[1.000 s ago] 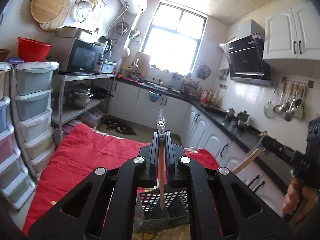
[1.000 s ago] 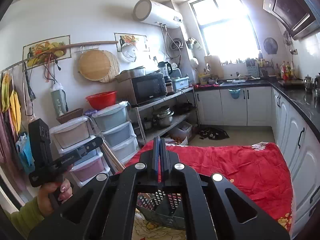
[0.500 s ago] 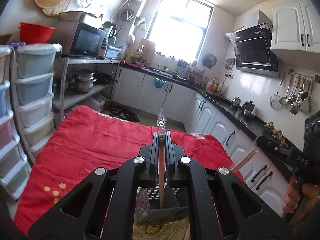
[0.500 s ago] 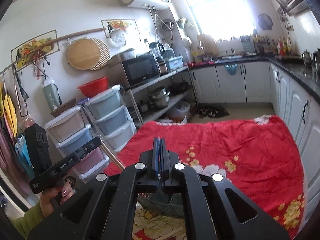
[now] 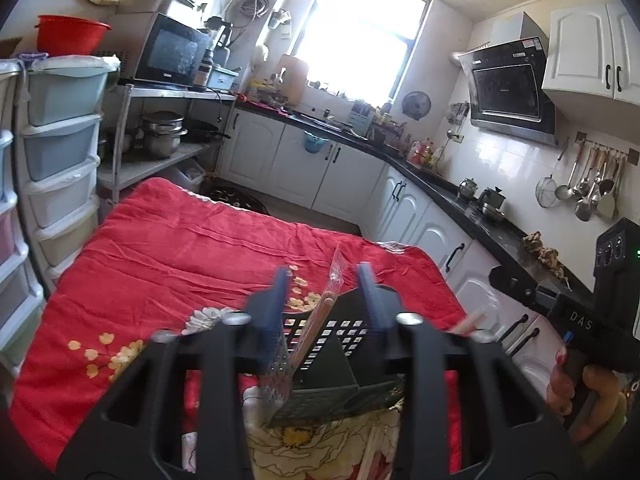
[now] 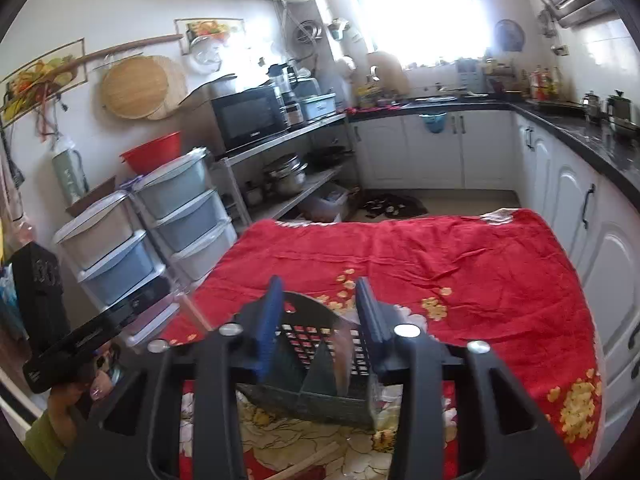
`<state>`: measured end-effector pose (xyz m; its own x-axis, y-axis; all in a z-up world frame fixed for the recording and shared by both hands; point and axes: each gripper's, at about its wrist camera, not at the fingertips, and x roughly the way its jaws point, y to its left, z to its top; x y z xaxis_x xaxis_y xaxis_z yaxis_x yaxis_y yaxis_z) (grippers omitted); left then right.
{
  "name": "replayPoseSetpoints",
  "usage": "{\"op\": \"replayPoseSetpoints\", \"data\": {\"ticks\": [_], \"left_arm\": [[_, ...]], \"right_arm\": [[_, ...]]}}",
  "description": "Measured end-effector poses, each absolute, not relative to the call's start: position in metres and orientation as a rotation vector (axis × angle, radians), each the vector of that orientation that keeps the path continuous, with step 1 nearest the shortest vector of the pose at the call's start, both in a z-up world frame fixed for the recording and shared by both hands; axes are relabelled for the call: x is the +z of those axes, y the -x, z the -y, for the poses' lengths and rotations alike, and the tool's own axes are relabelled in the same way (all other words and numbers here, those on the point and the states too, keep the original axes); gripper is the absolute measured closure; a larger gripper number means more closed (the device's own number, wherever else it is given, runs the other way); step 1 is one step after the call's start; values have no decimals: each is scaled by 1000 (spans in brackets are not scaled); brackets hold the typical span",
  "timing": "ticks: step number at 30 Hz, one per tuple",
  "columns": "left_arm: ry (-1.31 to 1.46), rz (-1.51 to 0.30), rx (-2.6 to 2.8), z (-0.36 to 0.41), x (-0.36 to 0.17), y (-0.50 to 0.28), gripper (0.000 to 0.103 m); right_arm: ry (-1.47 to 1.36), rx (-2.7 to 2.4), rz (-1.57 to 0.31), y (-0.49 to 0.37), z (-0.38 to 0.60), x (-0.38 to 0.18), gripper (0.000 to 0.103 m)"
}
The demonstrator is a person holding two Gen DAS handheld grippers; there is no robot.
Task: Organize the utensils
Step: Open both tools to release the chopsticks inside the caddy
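Over the near edge of the red cloth (image 5: pixel 192 248), both grippers are hanging above the black caddy (image 5: pixel 340 344). Left gripper (image 5: pixel 324 280): its jaws have just been opening, and the wrapped chopsticks (image 5: pixel 320 320) are standing loose between them, leaning into the caddy's left compartment. Right gripper (image 6: pixel 316 292): its jaws have likewise just been opening over the caddy (image 6: pixel 312 380); a blurred stick (image 6: pixel 342 354) is dropping clear, apparently into a right-hand compartment. Both releases are probably meant to let the compartment walls keep the utensils upright.

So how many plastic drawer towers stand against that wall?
2: one tower next to the metal shelf rack, below the red basin; the other tower beside it, nearer the camera. More may be hidden beyond the frame.
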<state>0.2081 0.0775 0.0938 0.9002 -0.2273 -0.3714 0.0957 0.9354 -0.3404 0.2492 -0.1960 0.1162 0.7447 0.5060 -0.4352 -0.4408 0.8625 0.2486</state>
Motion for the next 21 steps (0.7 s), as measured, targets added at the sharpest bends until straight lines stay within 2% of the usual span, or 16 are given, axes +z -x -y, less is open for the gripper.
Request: {"op": "replayPoseSetpoints", "data": {"ticks": [2,9,11,17,21], "left_arm": [[314,-411,-159,-79,95,-204,58],[298,-371,-107,-85,103,-181,17],[302,-354,-101,-87,104,-174,11],[323,-332,-94,-91,108,-156,11],[334,-319,-97,-90,108,-146,11]], "right_arm": [[-125,509,-501,-246,200,116,61],[-131,490,-476,-236,211,115,45],[-137,489,-466,-233,214,115,42],[-137,472,-423,-218,222,119,29],[-131,462,-399,-207,226,120,26]]}}
